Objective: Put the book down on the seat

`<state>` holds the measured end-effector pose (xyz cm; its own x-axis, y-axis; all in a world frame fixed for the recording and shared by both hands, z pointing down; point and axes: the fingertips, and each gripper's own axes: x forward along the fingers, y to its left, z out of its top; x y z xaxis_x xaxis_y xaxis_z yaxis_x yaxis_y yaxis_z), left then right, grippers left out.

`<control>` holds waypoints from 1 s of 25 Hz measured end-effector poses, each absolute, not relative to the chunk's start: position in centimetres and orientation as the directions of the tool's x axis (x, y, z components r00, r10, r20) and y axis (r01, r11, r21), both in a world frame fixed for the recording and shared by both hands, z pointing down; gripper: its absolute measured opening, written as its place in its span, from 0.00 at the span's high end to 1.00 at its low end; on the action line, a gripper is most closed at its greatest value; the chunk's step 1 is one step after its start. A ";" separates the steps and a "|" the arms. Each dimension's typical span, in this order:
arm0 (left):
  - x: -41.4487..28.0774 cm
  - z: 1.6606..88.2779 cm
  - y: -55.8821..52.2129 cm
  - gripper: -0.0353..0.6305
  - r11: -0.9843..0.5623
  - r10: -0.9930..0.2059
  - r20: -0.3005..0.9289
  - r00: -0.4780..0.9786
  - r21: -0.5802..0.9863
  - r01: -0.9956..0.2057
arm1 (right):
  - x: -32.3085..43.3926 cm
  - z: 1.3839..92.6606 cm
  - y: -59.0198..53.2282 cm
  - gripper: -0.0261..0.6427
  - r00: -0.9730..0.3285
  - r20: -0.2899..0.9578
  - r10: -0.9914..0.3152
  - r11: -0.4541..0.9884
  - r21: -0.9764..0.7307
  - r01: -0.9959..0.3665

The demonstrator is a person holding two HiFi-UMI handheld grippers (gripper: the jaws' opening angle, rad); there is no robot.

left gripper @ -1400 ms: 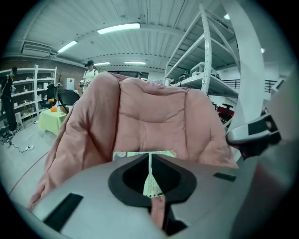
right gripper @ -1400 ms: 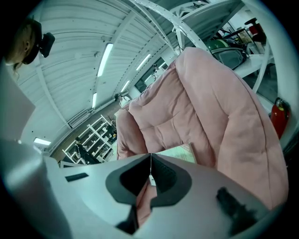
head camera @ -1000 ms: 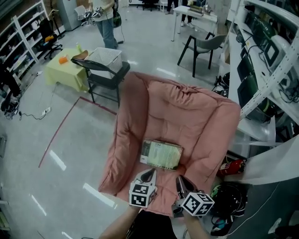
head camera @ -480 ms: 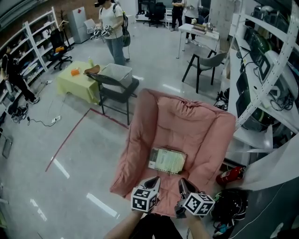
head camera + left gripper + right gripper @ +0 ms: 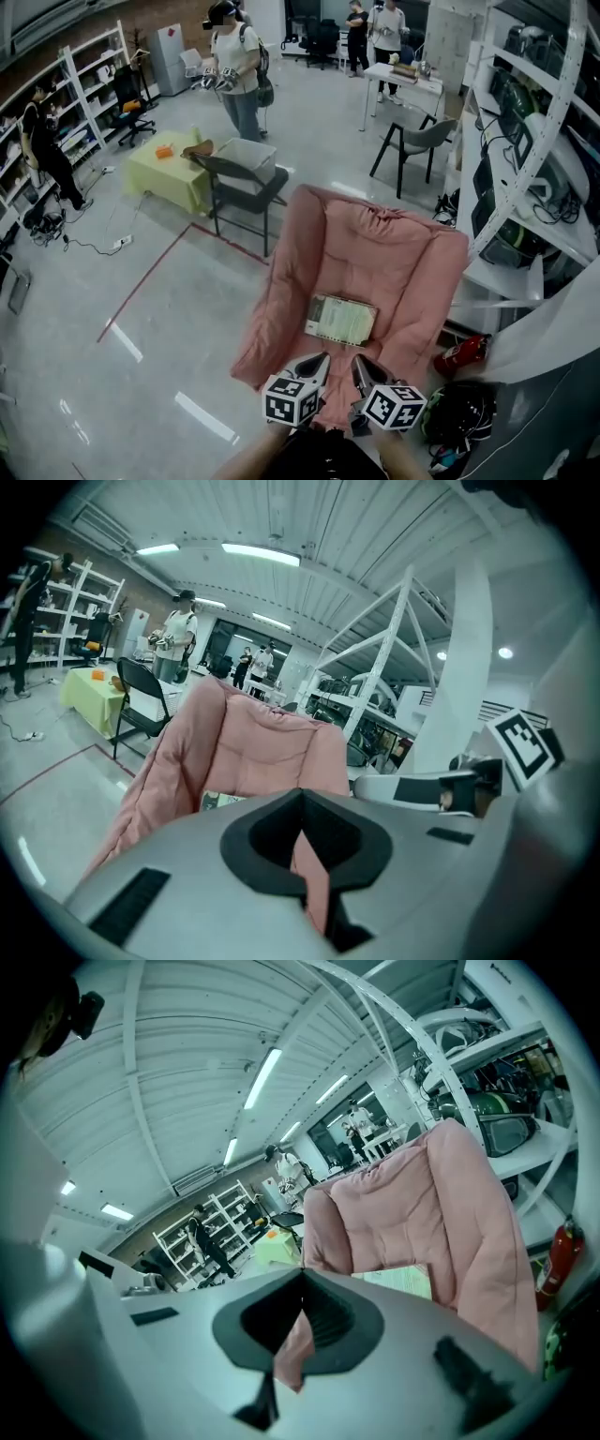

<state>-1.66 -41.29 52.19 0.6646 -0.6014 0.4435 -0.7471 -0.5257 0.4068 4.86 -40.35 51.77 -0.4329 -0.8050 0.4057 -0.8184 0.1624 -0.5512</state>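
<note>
A pale green book (image 5: pixel 342 321) lies flat on the padded pink seat (image 5: pixel 394 253), free of both grippers. My left gripper (image 5: pixel 319 360) and right gripper (image 5: pixel 357 366) hover side by side just short of the seat's front edge, both shut and empty. In the left gripper view the jaws (image 5: pixel 302 795) meet at their tips, with a corner of the book (image 5: pixel 219 801) and the seat (image 5: pixel 253 747) beyond them. The right gripper (image 5: pixel 302 1275) has its jaws closed in the same way, and the book (image 5: pixel 405 1281) rests on the seat (image 5: pixel 422 1194) behind it.
A black folding chair (image 5: pixel 246 186) holding a mesh basket stands left of the seat, beside a yellow-clothed table (image 5: pixel 173 169). Metal shelving (image 5: pixel 539 178) lines the right, with a red fire extinguisher (image 5: pixel 459 354) at its foot. Several people stand at the back.
Both grippers have lifted and drawn back from the book, staying shut. The book stays flat on the seat and looks smaller and farther away.
</note>
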 end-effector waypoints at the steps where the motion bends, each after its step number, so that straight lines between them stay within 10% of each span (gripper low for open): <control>1: -1.8 51.7 -40.9 0.93 -0.525 -0.606 0.435 0.666 0.411 -0.745 | 4.7 51.5 -40.1 0.94 -0.435 0.401 -0.806 0.171 -0.546 -0.820; 25: -1.3 50.0 -41.7 0.93 -0.566 -0.599 0.361 0.714 0.440 -0.697 | 4.1 49.4 -40.3 0.94 -0.445 0.345 -0.826 0.249 -0.485 -0.839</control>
